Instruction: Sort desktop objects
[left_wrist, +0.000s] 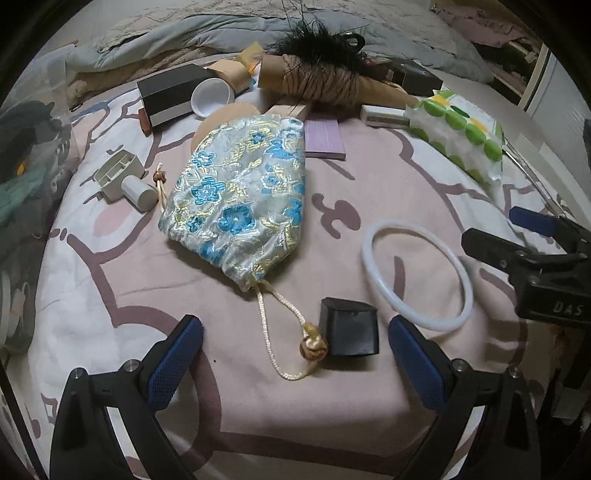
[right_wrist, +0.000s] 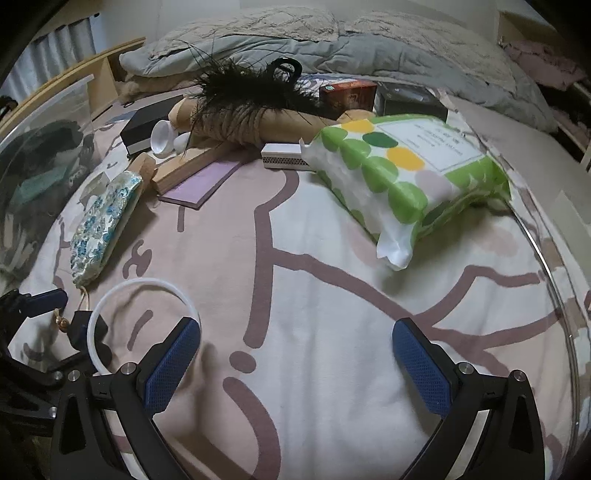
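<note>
A bed (left_wrist: 369, 184) covered by a pink-and-white patterned sheet is seen carrying the items. Between the left claw (left_wrist: 295, 350) fingers a small black box (left_wrist: 351, 328) is found, with a floral drawstring pouch (left_wrist: 240, 184) ahead and a white ring (left_wrist: 417, 273) ahead to the right. A white plastic part (left_wrist: 123, 181) is noted far left. Ahead of the right claw (right_wrist: 297, 354), to its right, a green-dotted tissue pack (right_wrist: 406, 173) is recorded; a lilac notepad (right_wrist: 207, 181) lies ahead-left.

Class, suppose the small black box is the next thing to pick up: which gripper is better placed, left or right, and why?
Left. The left gripper has open jaws either side of the black box. The right gripper is also open but faces bare bedsheet, with the box off to its left.
</note>
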